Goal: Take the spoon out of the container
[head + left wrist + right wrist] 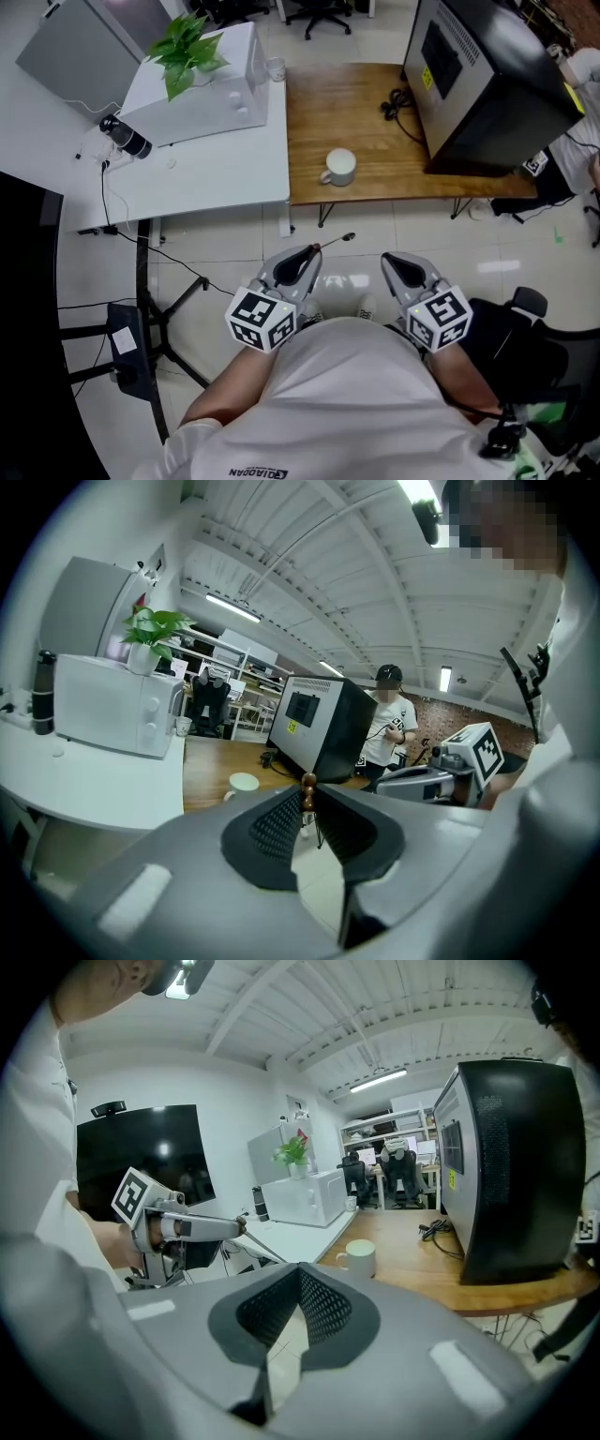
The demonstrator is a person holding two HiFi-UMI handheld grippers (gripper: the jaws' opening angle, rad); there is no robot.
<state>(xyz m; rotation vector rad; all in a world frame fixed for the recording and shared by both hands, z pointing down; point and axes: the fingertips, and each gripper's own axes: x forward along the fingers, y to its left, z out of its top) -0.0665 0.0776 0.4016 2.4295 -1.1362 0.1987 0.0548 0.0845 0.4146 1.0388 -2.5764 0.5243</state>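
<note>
My left gripper (312, 251) is held close in front of my body, over the tiled floor, and is shut on a thin spoon (336, 241) that points up and right from its tip. In the left gripper view the spoon's brown beaded handle (307, 792) sticks up between the pads. The white mug (339, 167) stands on the wooden table (375, 112), apart from the spoon; it also shows as the mug (244, 782) and the mug (358, 1257). My right gripper (390, 259) hovers beside the left one, jaws together with nothing between them.
A big black box (487, 84) and a black cable (397, 101) sit on the wooden table. To the left is a white table (216, 169) with a microwave (202, 89) and a plant (187, 47). A stand (141, 323) is at floor left, an office chair (530, 342) at right. A person (389, 726) stands behind the black box.
</note>
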